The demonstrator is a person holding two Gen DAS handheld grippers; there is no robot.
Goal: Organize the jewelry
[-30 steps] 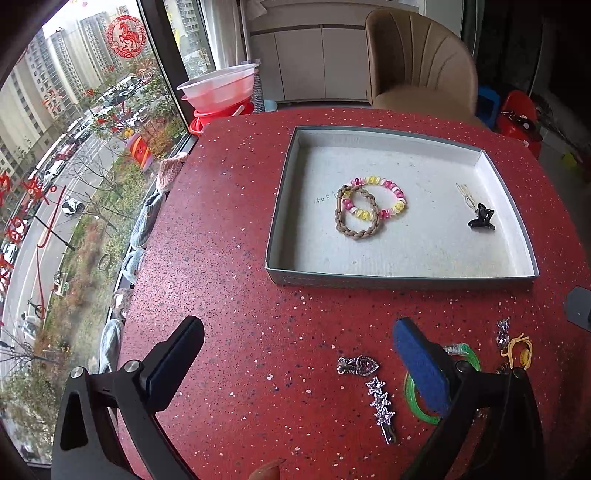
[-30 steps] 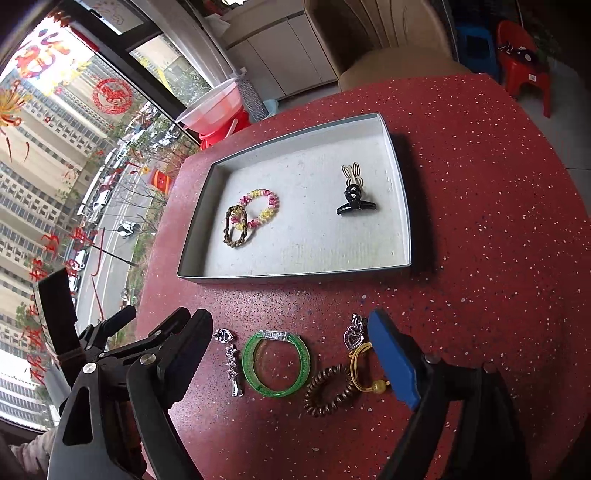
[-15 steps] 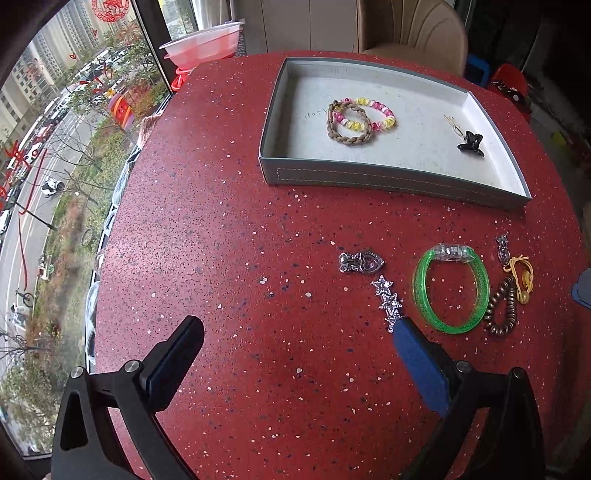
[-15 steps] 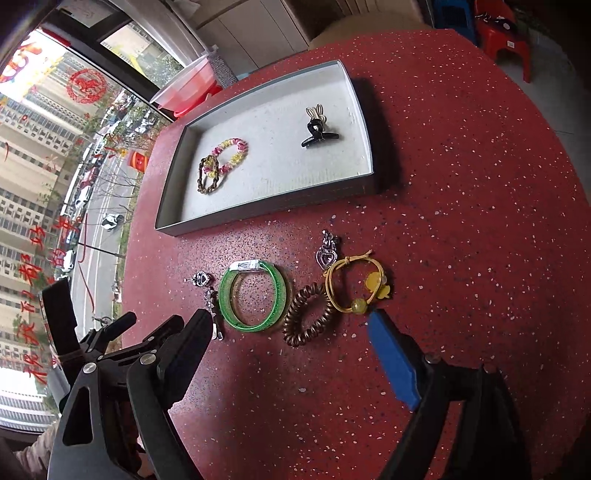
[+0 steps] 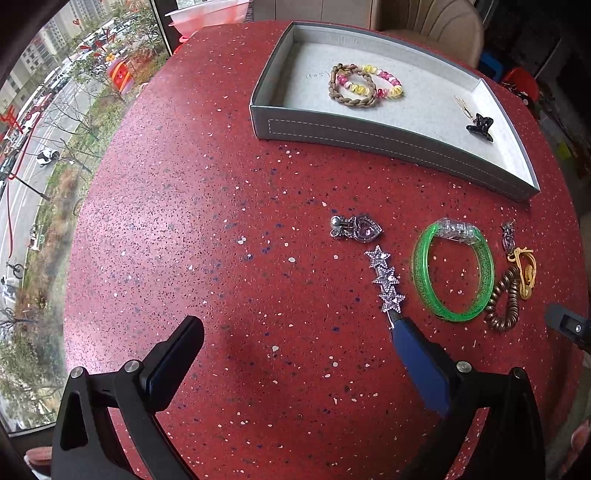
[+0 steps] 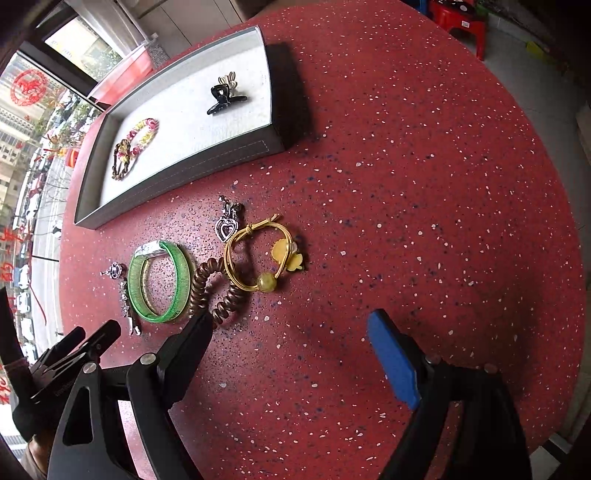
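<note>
A grey tray (image 5: 388,138) (image 6: 184,173) on the red table holds a braided brown bracelet (image 5: 349,86), a pink-yellow bead bracelet (image 5: 386,79) and a black claw clip (image 5: 480,127) (image 6: 223,98). In front of it lie a heart brooch (image 5: 356,229), a star hair clip (image 5: 386,282), a green bangle (image 5: 452,271) (image 6: 160,282), a brown spiral tie (image 5: 502,301) (image 6: 216,291), a yellow hair tie (image 5: 524,271) (image 6: 258,254) and a silver heart charm (image 6: 227,225). My left gripper (image 5: 295,339) is open and empty near the star clip. My right gripper (image 6: 291,328) is open and empty just below the spiral tie.
A beige chair (image 5: 428,22) stands behind the table. A pink basin (image 5: 207,14) sits by the window at the far left. A red stool (image 6: 458,18) is on the floor at the right. The table edge curves away at right.
Both grippers have pulled back toward the near side of the table, so the loose jewelry shows in full ahead of them. Both stay open and empty.
</note>
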